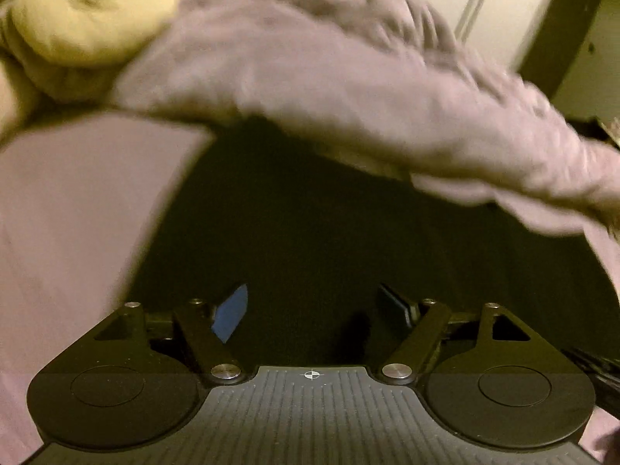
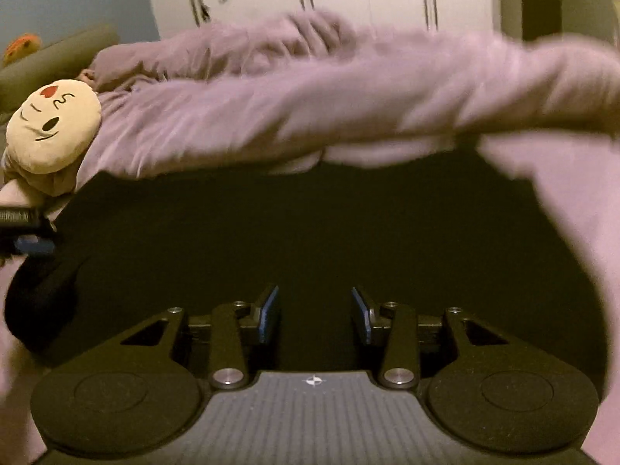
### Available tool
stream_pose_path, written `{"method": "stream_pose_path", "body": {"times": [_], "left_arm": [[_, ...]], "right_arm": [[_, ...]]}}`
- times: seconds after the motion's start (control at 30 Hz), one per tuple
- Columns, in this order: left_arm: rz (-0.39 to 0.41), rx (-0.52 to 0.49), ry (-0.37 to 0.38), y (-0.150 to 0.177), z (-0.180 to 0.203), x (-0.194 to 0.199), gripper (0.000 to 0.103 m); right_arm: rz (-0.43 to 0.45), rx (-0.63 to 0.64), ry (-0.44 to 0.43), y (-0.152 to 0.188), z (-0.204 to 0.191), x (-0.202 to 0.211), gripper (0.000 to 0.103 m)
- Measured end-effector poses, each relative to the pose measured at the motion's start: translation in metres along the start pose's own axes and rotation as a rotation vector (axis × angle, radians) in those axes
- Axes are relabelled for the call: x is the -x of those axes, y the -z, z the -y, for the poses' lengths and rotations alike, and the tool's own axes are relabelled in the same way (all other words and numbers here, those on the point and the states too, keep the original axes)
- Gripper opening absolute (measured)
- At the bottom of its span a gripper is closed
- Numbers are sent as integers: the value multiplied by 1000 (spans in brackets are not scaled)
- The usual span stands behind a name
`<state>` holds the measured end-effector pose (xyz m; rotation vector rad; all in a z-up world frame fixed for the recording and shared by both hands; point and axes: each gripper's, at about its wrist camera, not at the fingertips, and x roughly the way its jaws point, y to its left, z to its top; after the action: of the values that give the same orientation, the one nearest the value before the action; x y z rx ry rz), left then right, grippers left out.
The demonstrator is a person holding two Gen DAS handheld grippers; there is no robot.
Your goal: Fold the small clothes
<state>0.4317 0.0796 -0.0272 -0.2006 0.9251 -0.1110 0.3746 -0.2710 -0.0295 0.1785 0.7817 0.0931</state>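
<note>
A black garment (image 2: 310,232) was spread across the frame's centre on lilac bedding (image 2: 271,116). The left gripper (image 1: 314,310) and right gripper (image 2: 314,314) were held apart above it, nothing pinched.

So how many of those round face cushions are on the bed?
1 for certain: the cream face cushion at the far left, against the bunched lilac blanket. An orange shape behind it, top left, may be another, but it is too blurred to tell.
</note>
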Motion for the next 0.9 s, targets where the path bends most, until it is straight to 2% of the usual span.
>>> {"method": "stream_pose_path", "body": {"times": [0.07,0.1,0.23,0.33,0.4,0.47,0.57,0.77,0.9], "left_arm": [[-70,4,-10,10,4,-14,80],[-81,-13,-28,13,7,-18,80],[-93,-20,-30,10,5,-24,83],[-107,-15,-17,8,2,-23,83],[-115,-31,-12,6,-1,-25,83],[-119,-40,-4,6,-2,-23,83],[-131,-54,7,11,-2,-20,83],[-174,-110,36,10,-4,-18,86],[-171,-149,57,16,-5,-16,88]], "right_arm": [[-7,-15,41,13,-1,-12,36],[1,-5,52,16,1,-16,35],[6,57,86,10,4,-19,32],[2,100,174,7,8,-18,30],[-3,80,262,5,15,-14,30],[-10,29,307,2,19,-8,30],[-26,27,350,2,2,1,30],[-56,-38,334,23,-34,24,31],[-108,-98,313,47,-49,28,33]]}}
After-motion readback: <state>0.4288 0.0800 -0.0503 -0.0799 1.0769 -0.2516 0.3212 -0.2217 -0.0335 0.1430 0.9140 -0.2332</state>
